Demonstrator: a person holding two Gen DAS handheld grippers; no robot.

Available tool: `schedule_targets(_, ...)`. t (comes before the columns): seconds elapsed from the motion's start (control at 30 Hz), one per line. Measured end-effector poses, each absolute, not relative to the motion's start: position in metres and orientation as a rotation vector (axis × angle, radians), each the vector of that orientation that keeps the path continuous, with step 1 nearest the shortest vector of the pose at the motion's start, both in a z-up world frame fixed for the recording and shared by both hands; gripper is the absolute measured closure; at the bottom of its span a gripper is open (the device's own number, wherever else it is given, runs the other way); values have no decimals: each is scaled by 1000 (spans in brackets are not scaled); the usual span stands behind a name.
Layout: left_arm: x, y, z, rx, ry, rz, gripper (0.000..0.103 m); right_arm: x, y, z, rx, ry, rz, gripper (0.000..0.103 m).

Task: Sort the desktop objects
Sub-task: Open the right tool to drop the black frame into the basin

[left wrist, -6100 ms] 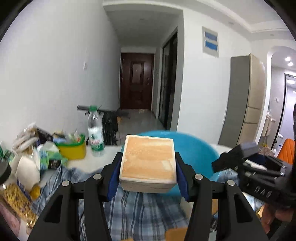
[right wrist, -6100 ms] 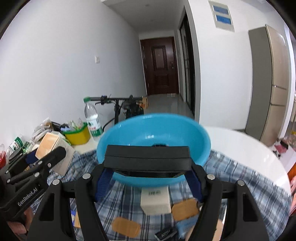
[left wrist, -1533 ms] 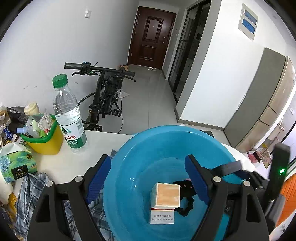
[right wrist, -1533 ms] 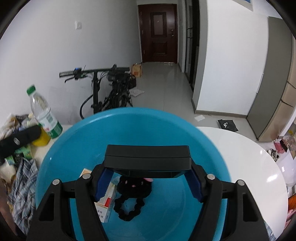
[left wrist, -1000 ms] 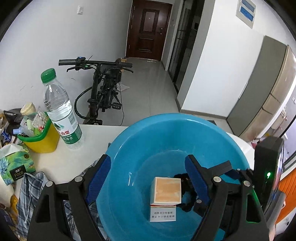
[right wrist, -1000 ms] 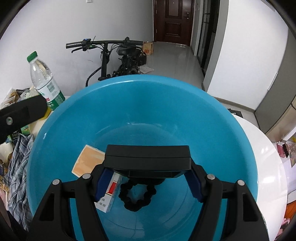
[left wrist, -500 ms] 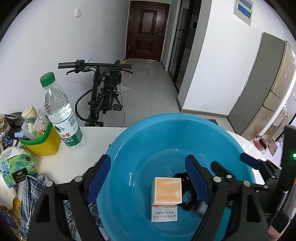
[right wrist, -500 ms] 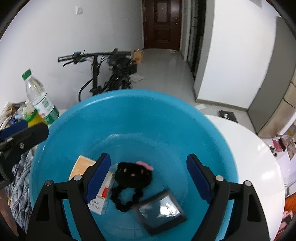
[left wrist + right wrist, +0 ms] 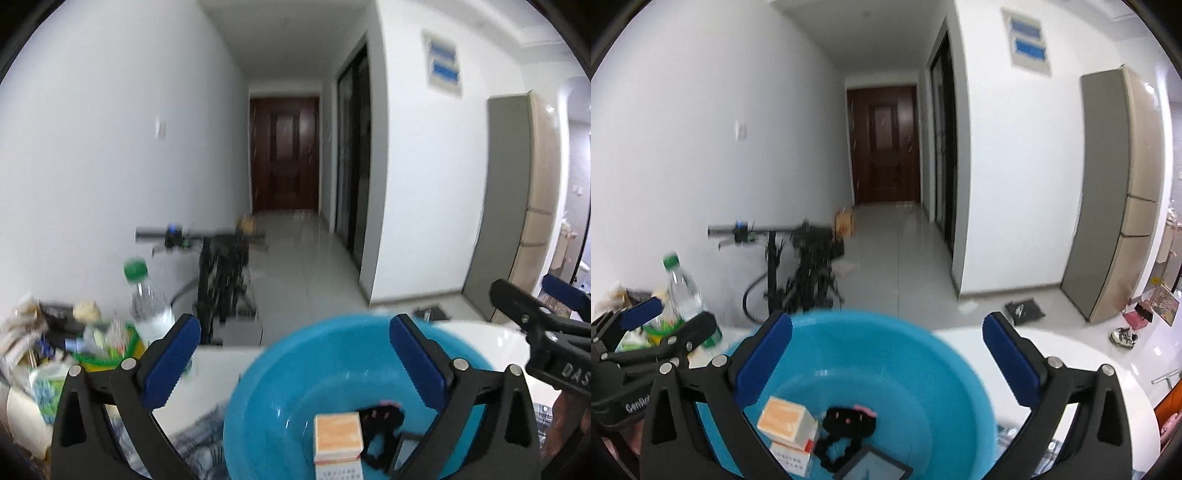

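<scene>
A blue basin (image 9: 288, 391) stands on a white round table (image 9: 1071, 369), low in both wrist views. In it lie an orange-topped box (image 9: 337, 435), a black hair tie with a pink bit (image 9: 849, 419) and a dark flat box (image 9: 875, 467). My left gripper (image 9: 295, 356) hovers above the basin's near side. Its jaws are opening wide, with nothing between them. My right gripper (image 9: 888, 356) hangs over the basin the same way, jaws opening and empty. Each gripper shows at the edge of the other's view.
A water bottle (image 9: 144, 306) with a green cap and a yellow-green cup (image 9: 107, 350) full of small items stand at the left, among packets. A checked cloth (image 9: 199, 443) lies under the basin. Beyond the table are a bicycle (image 9: 805, 273) and a hallway.
The orange-topped box left my left gripper and the dark flat box left my right one; both now lie in the basin. Both grippers have risen and tilted up, jaws wider.
</scene>
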State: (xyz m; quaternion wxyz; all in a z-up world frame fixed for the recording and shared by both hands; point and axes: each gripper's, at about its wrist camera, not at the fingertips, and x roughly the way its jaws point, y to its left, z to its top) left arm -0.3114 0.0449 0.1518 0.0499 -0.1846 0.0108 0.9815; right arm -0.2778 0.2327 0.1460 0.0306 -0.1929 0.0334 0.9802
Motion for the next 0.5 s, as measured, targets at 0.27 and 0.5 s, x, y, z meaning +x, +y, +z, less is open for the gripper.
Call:
schedule_targets(0.27,-277,52,180,-377,76,2997,0,-258,238,168,-509,177,3052,0)
schedule_targets(0.5,-259,55,195,-369,85,2958,0,-240,235,181,-449,187,3063,0)
